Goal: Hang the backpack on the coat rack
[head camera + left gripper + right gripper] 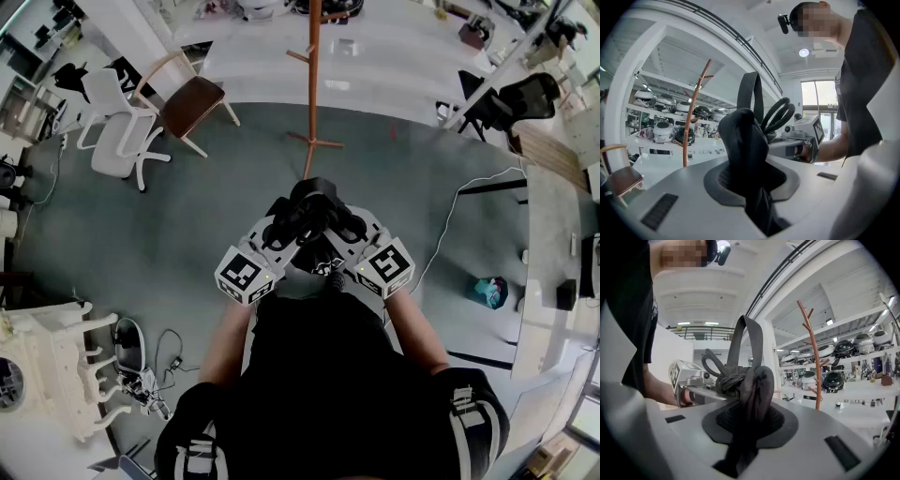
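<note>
A black backpack [312, 217] hangs in the air in front of the person, held up by both grippers. My left gripper [281, 236] is shut on a bunched fold of the backpack's black fabric [743, 145]. My right gripper [349, 234] is shut on another fold of the backpack fabric [757, 390], with its top loop [747, 341] and cords sticking up behind. The brown wooden coat rack [313, 84] stands on the floor ahead, apart from the bag; the same coat rack [693, 117] shows in the left gripper view and the coat rack [813, 357] in the right.
A brown chair [187, 101] and a white office chair [117, 136] stand at the left of the grey carpet. A black office chair [520, 101] is at the right by a desk. A white rack [56, 366] and cables lie at lower left.
</note>
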The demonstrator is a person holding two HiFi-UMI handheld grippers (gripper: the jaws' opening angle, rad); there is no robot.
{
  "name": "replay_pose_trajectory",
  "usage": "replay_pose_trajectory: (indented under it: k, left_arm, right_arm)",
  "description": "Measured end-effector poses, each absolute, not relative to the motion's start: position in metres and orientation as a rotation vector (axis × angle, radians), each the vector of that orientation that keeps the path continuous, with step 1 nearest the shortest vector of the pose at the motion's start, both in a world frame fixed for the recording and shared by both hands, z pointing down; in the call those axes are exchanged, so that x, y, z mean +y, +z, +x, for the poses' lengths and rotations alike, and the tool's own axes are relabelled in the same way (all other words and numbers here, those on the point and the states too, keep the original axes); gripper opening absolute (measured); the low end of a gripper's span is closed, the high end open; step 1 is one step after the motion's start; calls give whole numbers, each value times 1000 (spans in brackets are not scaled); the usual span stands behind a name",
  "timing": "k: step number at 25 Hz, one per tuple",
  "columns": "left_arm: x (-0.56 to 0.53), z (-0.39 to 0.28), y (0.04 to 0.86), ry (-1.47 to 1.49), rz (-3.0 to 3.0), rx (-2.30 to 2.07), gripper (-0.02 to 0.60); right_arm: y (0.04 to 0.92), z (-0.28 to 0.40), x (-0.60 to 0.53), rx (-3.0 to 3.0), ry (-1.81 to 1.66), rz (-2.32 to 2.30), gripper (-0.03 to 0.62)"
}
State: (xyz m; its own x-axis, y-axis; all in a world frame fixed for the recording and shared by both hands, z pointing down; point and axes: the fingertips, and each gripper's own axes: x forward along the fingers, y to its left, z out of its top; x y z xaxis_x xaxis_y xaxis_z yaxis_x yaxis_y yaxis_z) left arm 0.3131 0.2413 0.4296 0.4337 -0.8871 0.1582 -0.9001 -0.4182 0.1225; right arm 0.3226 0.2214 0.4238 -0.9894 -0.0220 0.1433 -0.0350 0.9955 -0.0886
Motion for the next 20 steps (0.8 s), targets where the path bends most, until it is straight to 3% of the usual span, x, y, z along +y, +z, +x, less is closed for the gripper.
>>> replay_pose_trajectory:
  k: [20]
  left_arm:
    - [364, 195, 438, 211, 2607, -1390, 86]
  right_arm:
    - [433, 206, 344, -2966, 159, 276, 92]
